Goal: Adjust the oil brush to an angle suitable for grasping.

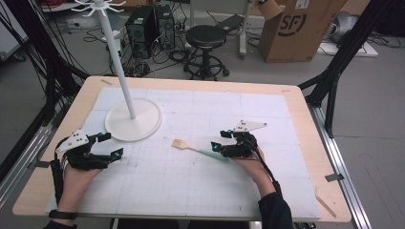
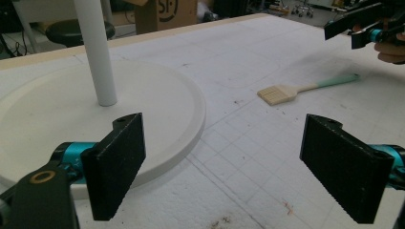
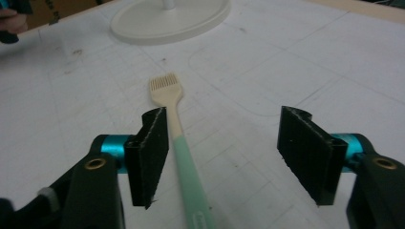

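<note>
A small brush with a cream head and a mint-green handle lies flat on the white mat, near the middle. My right gripper hovers open over the handle end; in the right gripper view the brush runs up between the jaws, close to the left jaw, untouched. My left gripper is open at the left of the mat, beside the round base of a white stand. From the left gripper view the brush lies farther off, and the stand's pole rises from its base.
The stand's pole carries hooks at the top. The white gridded mat covers a wooden table. A small wooden stick lies on the bare table edge at the right. A stool, computers and a cardboard box stand beyond the table.
</note>
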`<state>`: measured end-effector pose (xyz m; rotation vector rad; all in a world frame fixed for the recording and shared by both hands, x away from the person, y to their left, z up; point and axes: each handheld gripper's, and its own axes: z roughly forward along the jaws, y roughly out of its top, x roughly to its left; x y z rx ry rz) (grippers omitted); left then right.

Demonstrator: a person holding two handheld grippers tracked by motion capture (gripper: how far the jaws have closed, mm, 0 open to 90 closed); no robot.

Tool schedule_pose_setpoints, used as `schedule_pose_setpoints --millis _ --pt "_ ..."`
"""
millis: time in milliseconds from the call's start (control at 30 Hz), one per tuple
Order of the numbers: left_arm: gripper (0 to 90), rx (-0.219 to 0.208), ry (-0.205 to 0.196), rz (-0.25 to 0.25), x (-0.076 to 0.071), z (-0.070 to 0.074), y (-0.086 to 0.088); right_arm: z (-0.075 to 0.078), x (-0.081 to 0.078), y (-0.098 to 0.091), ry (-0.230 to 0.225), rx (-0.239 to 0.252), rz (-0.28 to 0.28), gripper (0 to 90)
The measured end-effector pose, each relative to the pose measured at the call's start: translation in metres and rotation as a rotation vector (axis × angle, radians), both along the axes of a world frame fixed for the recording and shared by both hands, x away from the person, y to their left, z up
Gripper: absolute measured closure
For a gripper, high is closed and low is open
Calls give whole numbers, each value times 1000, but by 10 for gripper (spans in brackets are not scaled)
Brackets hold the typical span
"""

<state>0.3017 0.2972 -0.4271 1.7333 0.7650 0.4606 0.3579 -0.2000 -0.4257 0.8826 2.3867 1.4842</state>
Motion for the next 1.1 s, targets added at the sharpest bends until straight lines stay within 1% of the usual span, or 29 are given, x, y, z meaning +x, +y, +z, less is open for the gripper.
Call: schedule_pose_setpoints --millis 333,367,433,600,700,733,900,933,1033,1100 --pt "163 -2 5 -2 0 0 0 -9 4 27 21 -76 69 423" --pt "163 -2 6 -2 0 0 0 -10 5 31 31 -82 79 434" --pt "163 -2 6 -1 0 -1 -1 -11 6 36 29 -97 88 449" --pt "163 -2 5 -5 0 0 0 -13 9 53 28 -151 120 514" --pt "163 -4 4 -4 0 0 1 -16 11 62 42 -193 129 548" --pt "163 -4 4 -4 0 0 1 -17 12 63 36 -205 133 559" --pt "163 -4 4 -6 -1 1 2 -20 13 67 45 -251 135 636" --pt "163 -5 4 -7 -1 2 2 -20 13 67 45 -252 134 647" --pt "163 -7 3 -5 -1 2 3 -19 12 68 24 -270 136 678" --pt "163 -6 5 -3 -1 2 3 -19 10 69 16 -276 153 739"
